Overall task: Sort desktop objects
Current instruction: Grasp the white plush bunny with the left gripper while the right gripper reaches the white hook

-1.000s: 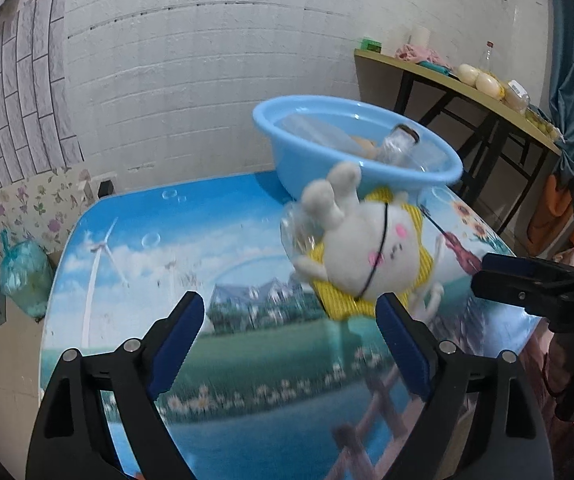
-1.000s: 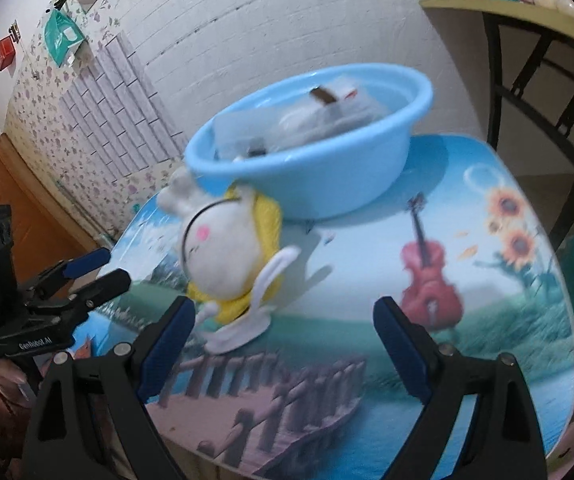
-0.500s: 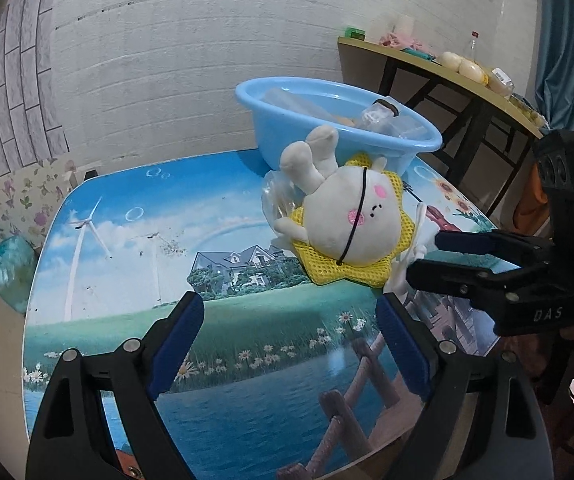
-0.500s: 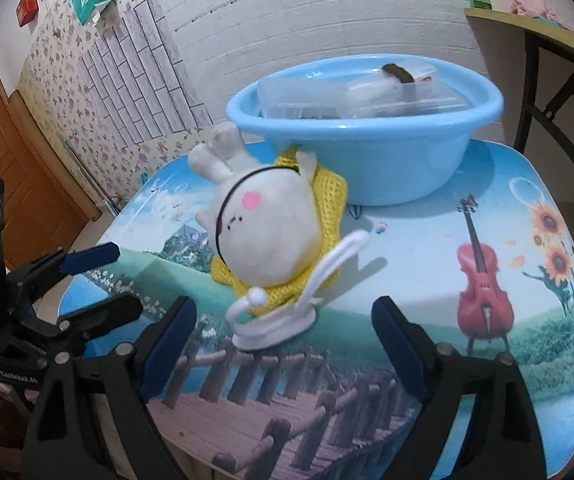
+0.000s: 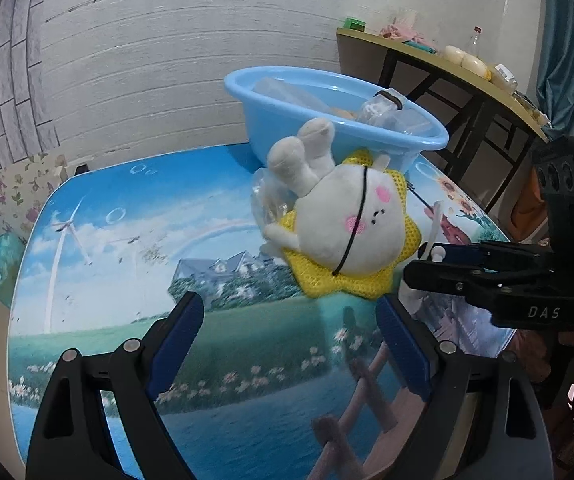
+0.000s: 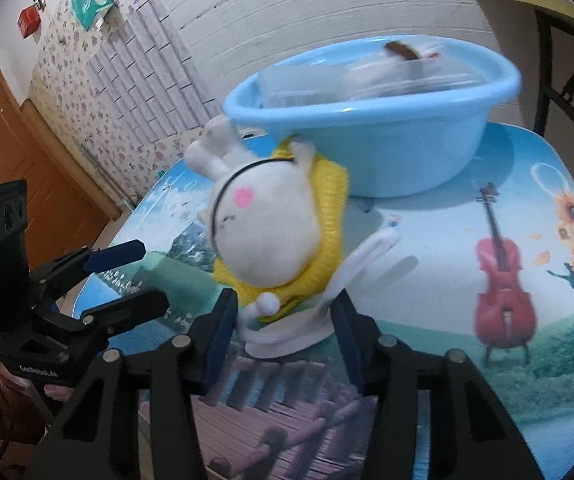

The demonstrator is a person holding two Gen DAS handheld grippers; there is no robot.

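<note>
- Here, the right gripper (image 6: 283, 334) has its jaws narrowed around the white stand (image 6: 287, 340) that carries the plush rabbit (image 6: 263, 224); the jaws have just been closing, with the stand's base and hooked arm between the blue pads.
- Whether the pads actually press on the stand cannot be told; small gaps seem to show on both sides in the right wrist view.
- The plush rabbit, white with pink cheeks and backed by a yellow mesh piece (image 5: 367, 280), leans tilted with its ears toward the blue basin (image 6: 387, 148).
- The blue basin sits at the far edge of the table (image 5: 127, 240), with the rabbit just in front of it, toward the right side.
- Clear plastic containers (image 5: 383, 114) lie inside the basin, one with a dark cap.
- A crumpled clear plastic item (image 5: 265, 204) lies against the rabbit's left side in the left wrist view.
- The left gripper (image 5: 287, 336) is held over the near middle of the table with its jaws wide apart and nothing between them, short of the rabbit.
</note>
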